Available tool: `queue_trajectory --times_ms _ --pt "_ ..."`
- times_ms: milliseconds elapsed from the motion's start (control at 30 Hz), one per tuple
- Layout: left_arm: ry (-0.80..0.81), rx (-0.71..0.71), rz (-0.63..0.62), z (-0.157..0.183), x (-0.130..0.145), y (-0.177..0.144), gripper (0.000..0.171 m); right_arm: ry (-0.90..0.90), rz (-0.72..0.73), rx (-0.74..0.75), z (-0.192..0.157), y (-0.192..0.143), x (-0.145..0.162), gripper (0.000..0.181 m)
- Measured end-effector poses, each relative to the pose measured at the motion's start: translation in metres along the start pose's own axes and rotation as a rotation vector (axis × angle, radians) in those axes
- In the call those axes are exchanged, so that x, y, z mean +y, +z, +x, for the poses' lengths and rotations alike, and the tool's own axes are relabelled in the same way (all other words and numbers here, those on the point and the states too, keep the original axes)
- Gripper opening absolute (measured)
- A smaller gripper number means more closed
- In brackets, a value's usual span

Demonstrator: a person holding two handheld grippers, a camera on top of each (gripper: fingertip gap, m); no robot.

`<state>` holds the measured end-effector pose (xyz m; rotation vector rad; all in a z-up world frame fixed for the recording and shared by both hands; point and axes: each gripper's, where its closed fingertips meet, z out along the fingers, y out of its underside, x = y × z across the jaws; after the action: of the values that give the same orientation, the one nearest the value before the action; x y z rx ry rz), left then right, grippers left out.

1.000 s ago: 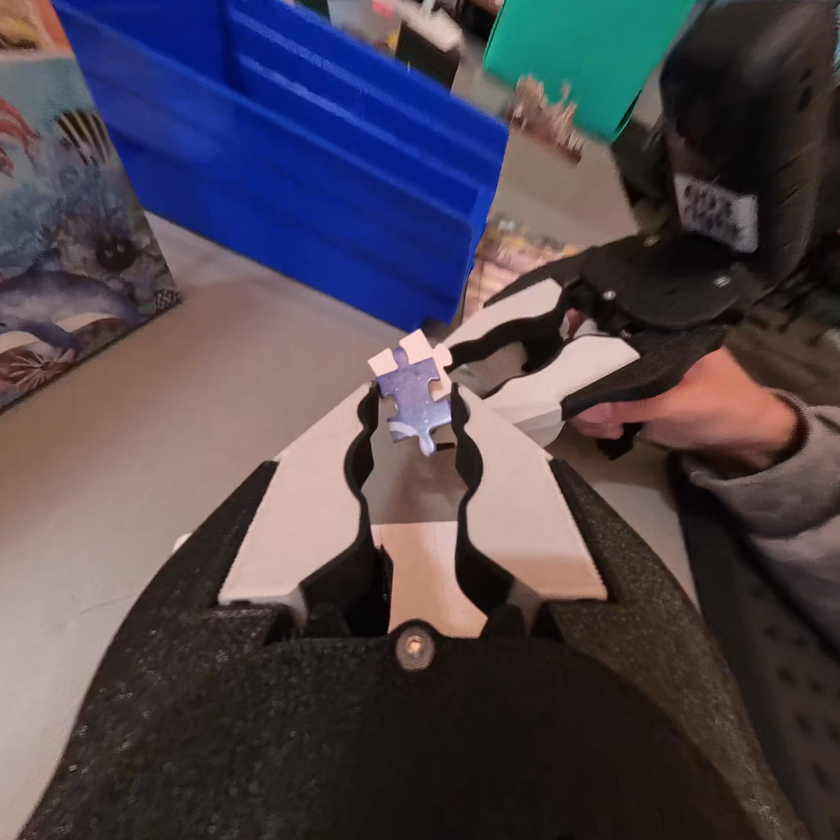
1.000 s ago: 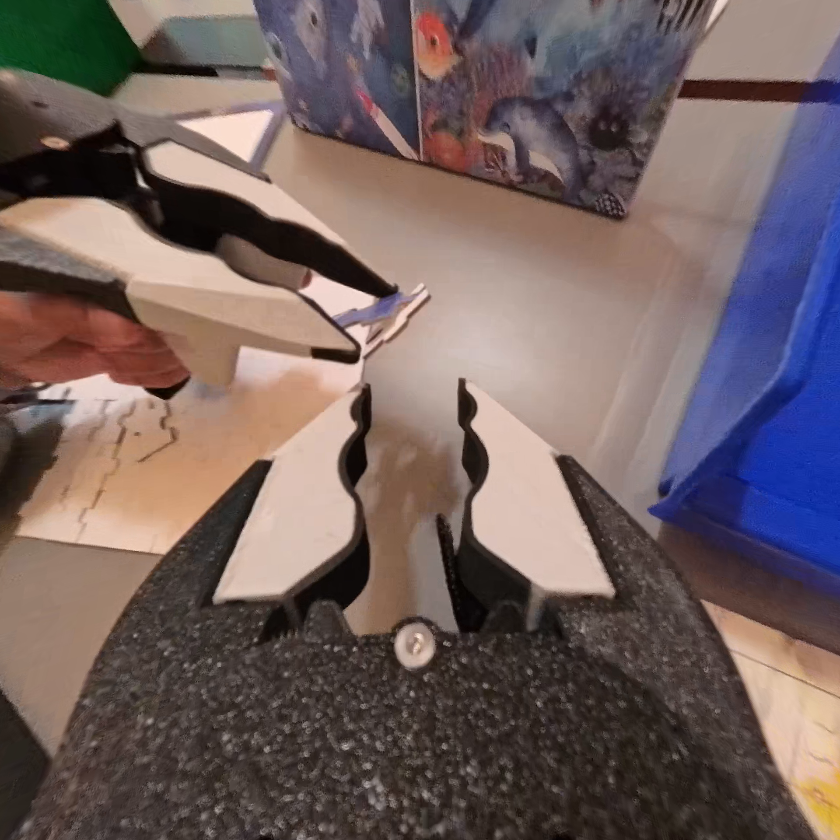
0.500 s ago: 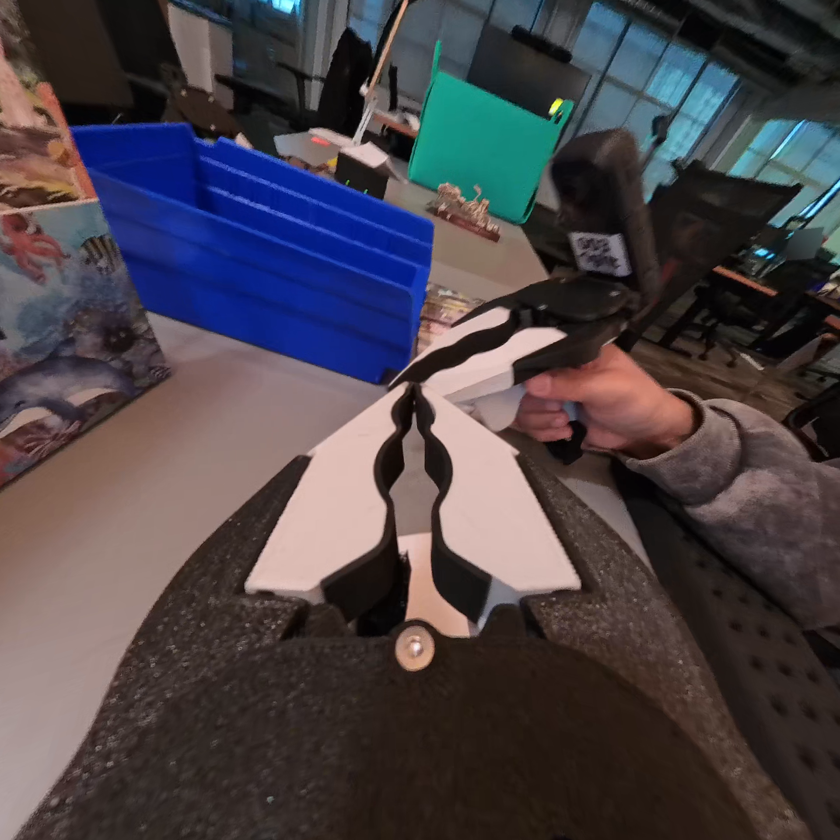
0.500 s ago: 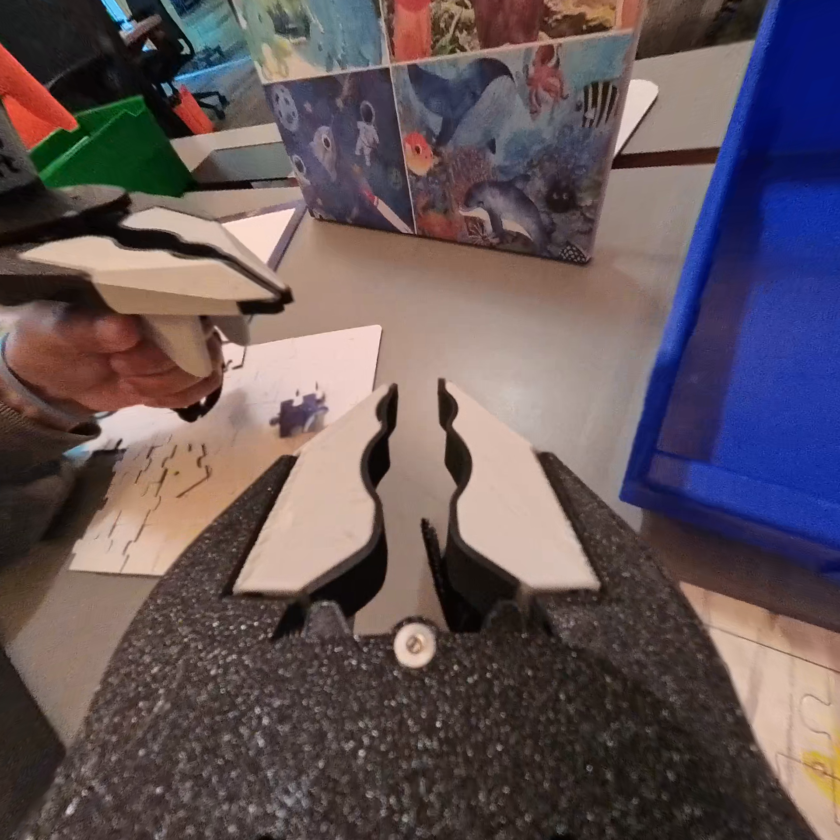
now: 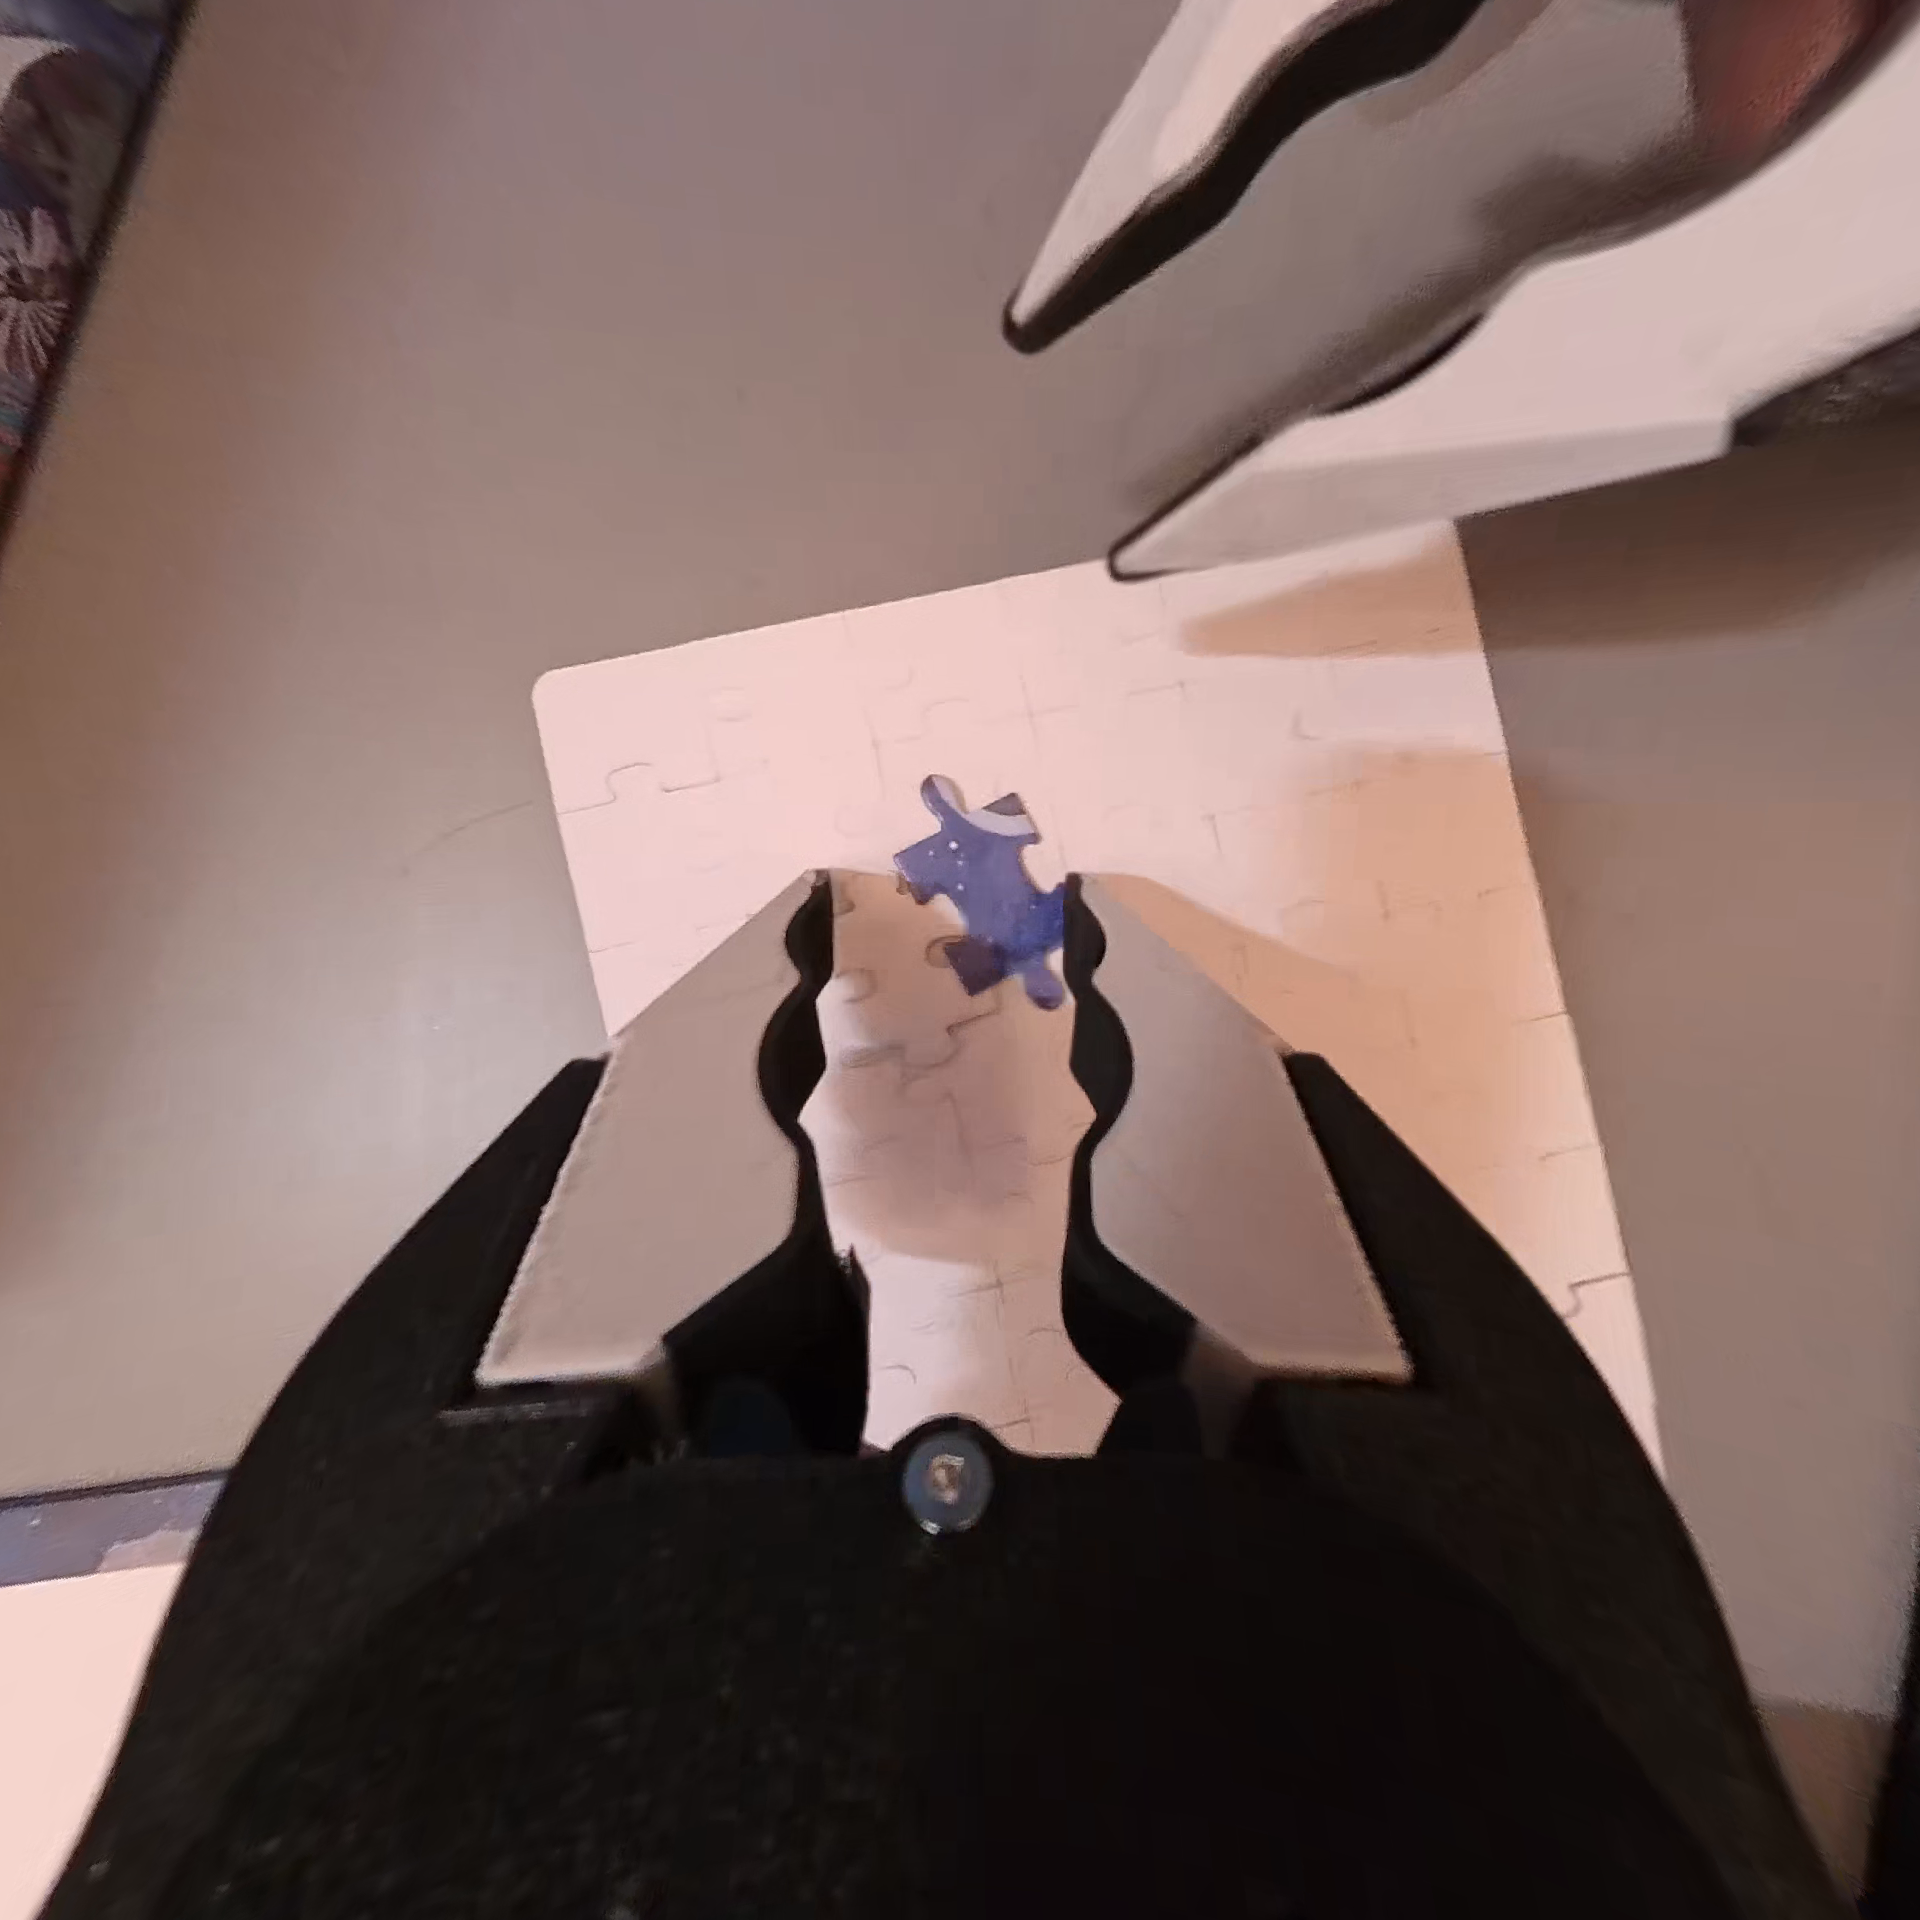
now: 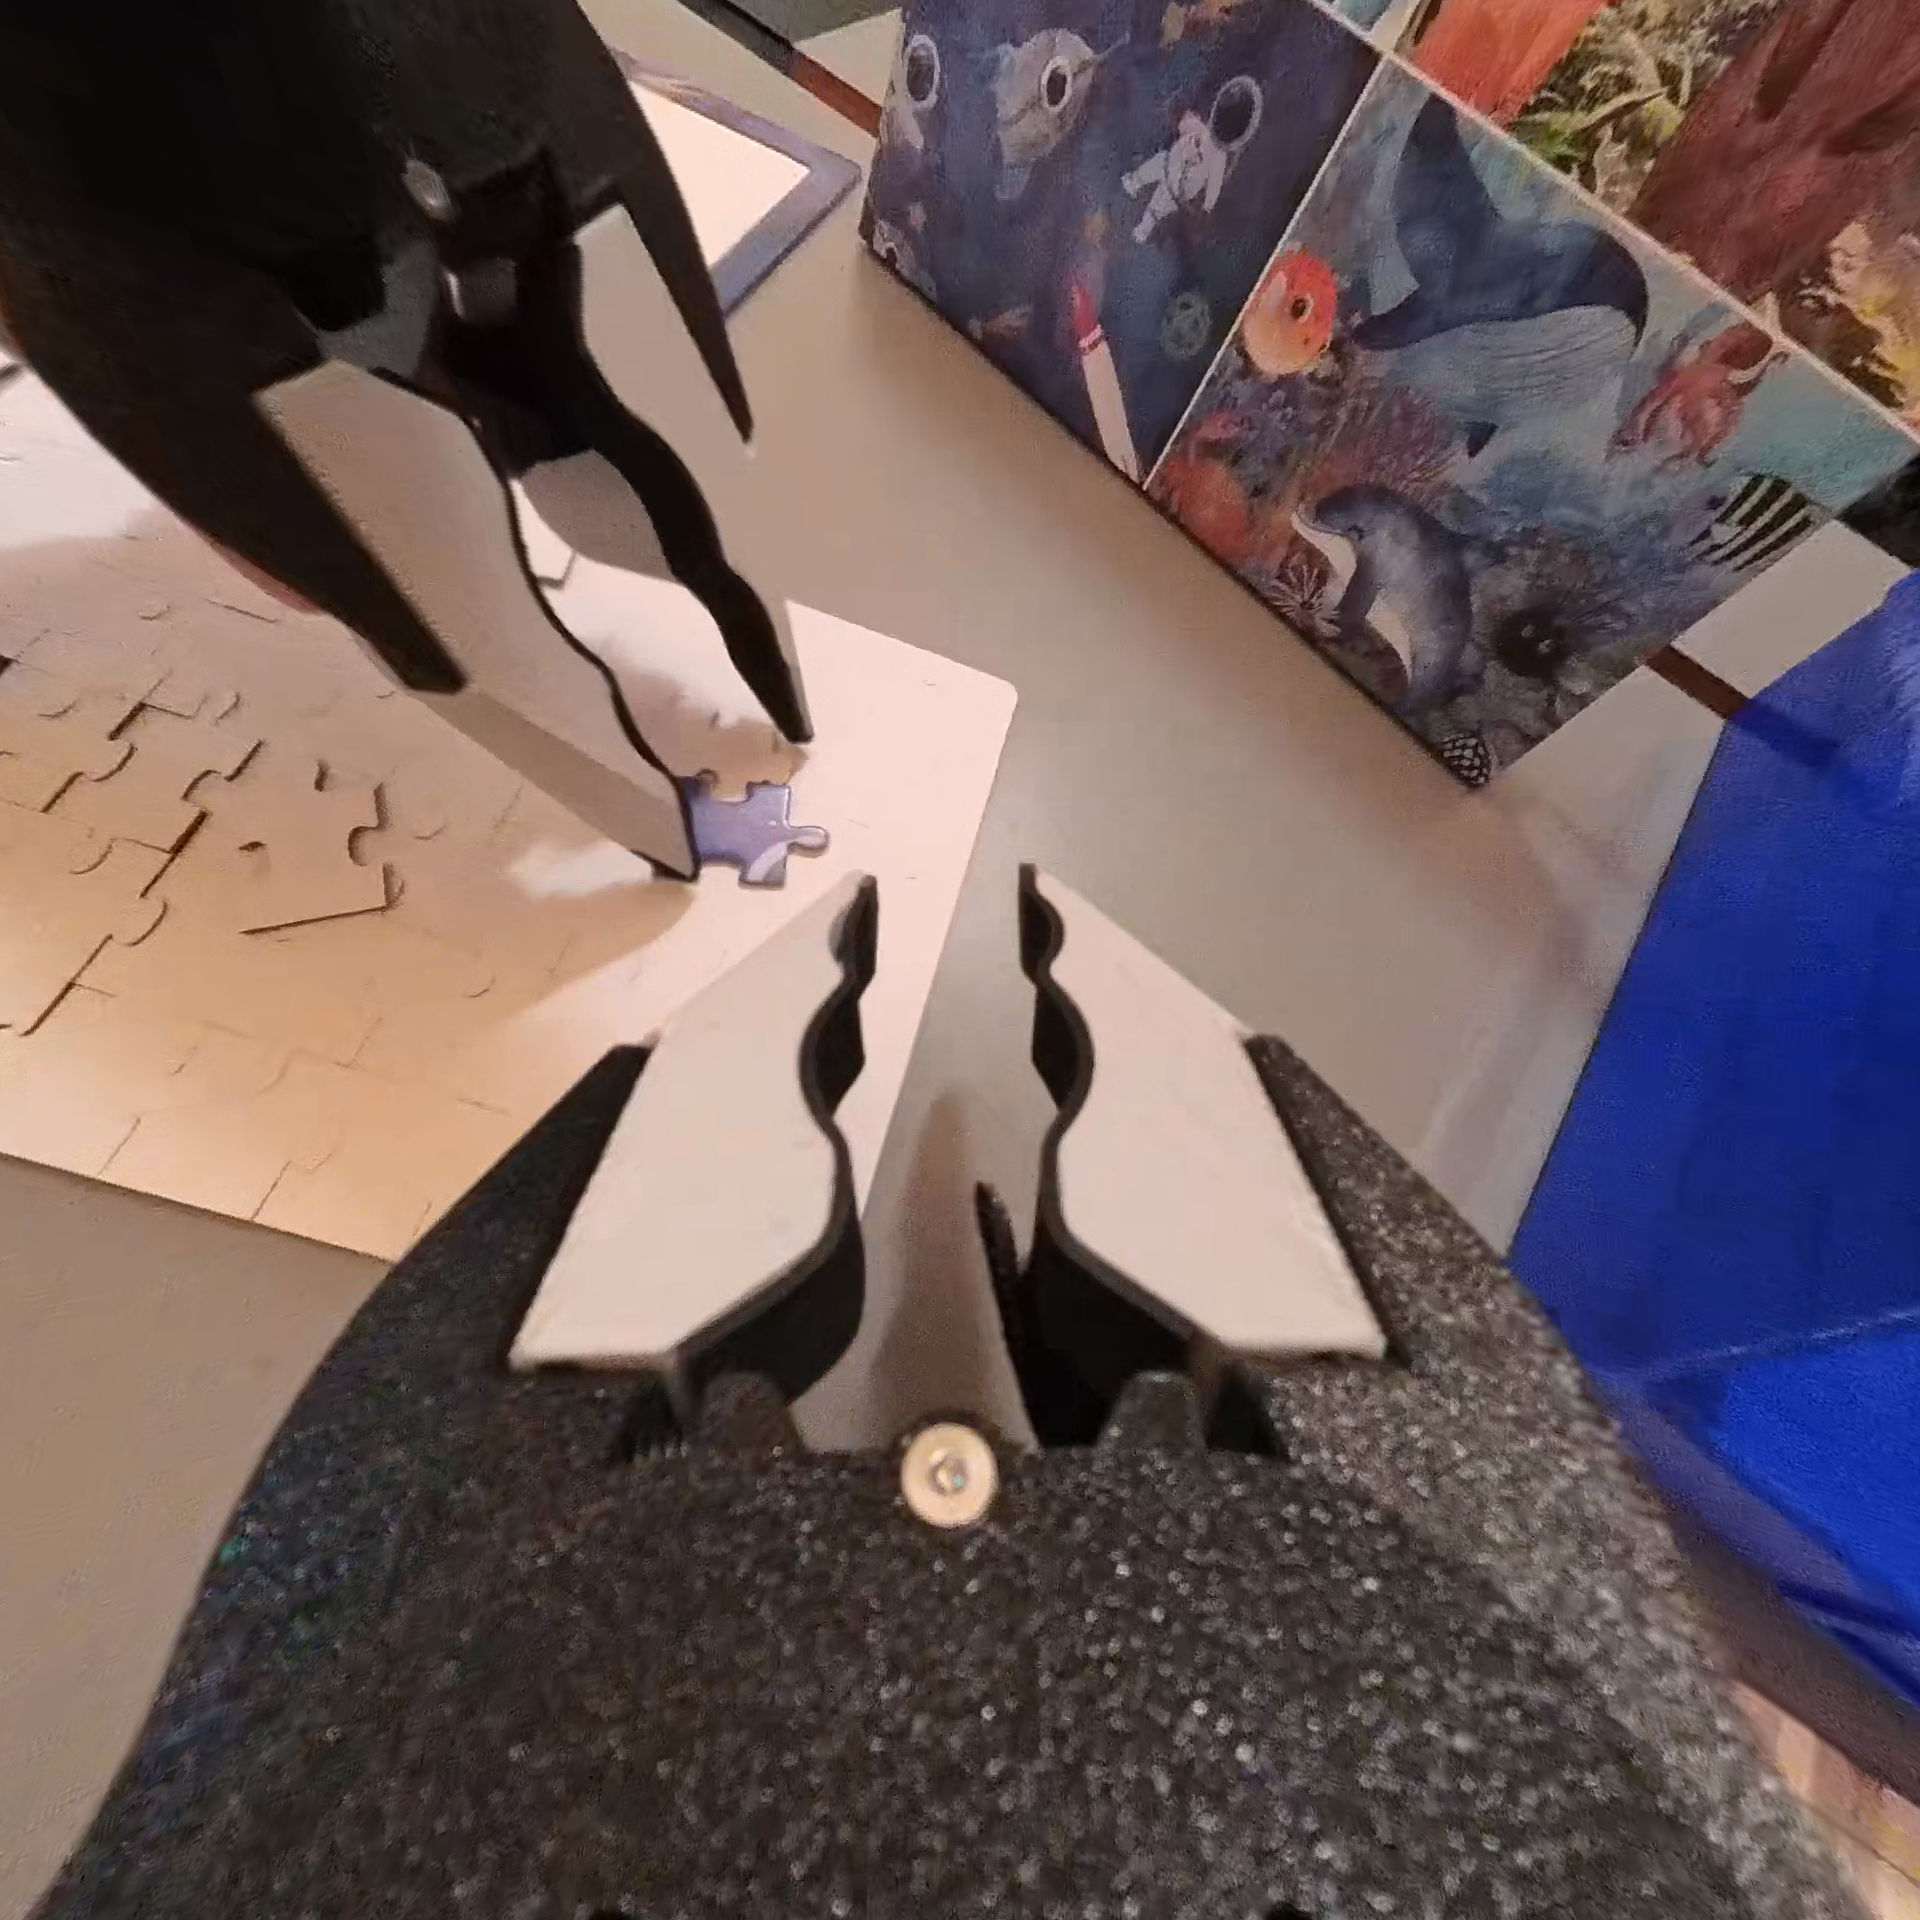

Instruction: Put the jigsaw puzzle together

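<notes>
Seating blue jigsaw piece (image 5: pixel 989 902) on pale blank-faced puzzle board (image 5: pixel 1351 935), frame centre of left wrist view.
- Left gripper (image 5: pixel 943 883): jaws spread, right tip touching piece edge; nothing pinched.
- Right gripper (image 6: pixel 943 883): jaws spread, empty, hovering beside board corner, lower centre of right wrist view.
- Piece: lying flat near board's corner, apparently not yet locked in.
- Illustrated sea-animal cardboard box (image 6: pixel 1455 416) upper right; blue plastic bin (image 6: pixel 1766 1039) right edge; grey table (image 5: pixel 520 416).
- Advice: nudge piece with one tip until tabs align with printed outline, then press straight down; avoid sliding neighbouring loose pieces.
</notes>
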<state>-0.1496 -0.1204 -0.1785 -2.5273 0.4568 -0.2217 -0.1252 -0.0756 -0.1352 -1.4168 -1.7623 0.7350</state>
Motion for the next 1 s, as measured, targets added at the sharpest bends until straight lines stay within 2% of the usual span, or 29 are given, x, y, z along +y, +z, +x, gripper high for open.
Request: queue_trajectory --times_ms 167,233,333,433,500,567,600,633,700,733,833,933,1000 --pt "-0.003 0.005 0.027 0.002 -0.006 0.008 0.037 -0.019 -0.050 0.016 0.001 0.005 0.010 0.028" --pt "0.013 0.015 0.022 0.005 -0.007 0.008 0.027 -0.024 -0.057 0.017 0.001 0.005 0.011 0.028" --pt "0.020 0.010 0.023 0.006 -0.008 0.008 0.026 -0.024 -0.063 0.016 0.001 0.005 0.012 0.029" --pt "0.024 -0.027 0.055 -0.001 -0.014 0.006 0.012 0.004 -0.067 0.009 0.003 0.005 0.014 0.029" --pt "0.003 -0.070 0.138 -0.009 -0.030 0.000 0.001 0.040 -0.057 0.018 0.009 0.003 0.014 0.029" --pt "-0.097 -0.118 0.286 -0.022 -0.055 -0.007 0.001 0.095 -0.038 0.016 0.014 0.000 0.013 0.029" --pt "-0.156 -0.093 0.342 -0.022 -0.065 -0.007 0.001 0.124 -0.028 0.006 0.015 -0.002 0.013 0.029" --pt "-0.184 -0.069 0.361 -0.020 -0.069 -0.006 0.004 0.147 -0.024 -0.005 0.016 -0.003 0.012 0.029" --pt "-0.207 -0.130 0.370 -0.031 -0.069 -0.009 0.027 0.165 -0.024 -0.009 0.018 -0.005 0.014 0.029" --pt "-0.214 -0.142 0.373 -0.035 -0.067 -0.015 0.030 0.169 -0.034 -0.006 0.020 -0.005 0.018 0.030" --pt "-0.245 -0.095 0.274 -0.031 -0.038 -0.036 0.034 0.220 -0.125 -0.146 0.002 -0.001 0.038 0.037" --pt "-0.154 0.013 -0.018 0.017 0.037 -0.044 0.045 0.224 -0.185 -0.246 -0.013 -0.010 0.049 0.043" --pt "-0.068 -0.082 -0.124 0.036 0.091 -0.055 0.045 0.216 -0.220 -0.299 -0.018 -0.025 0.055 0.040"
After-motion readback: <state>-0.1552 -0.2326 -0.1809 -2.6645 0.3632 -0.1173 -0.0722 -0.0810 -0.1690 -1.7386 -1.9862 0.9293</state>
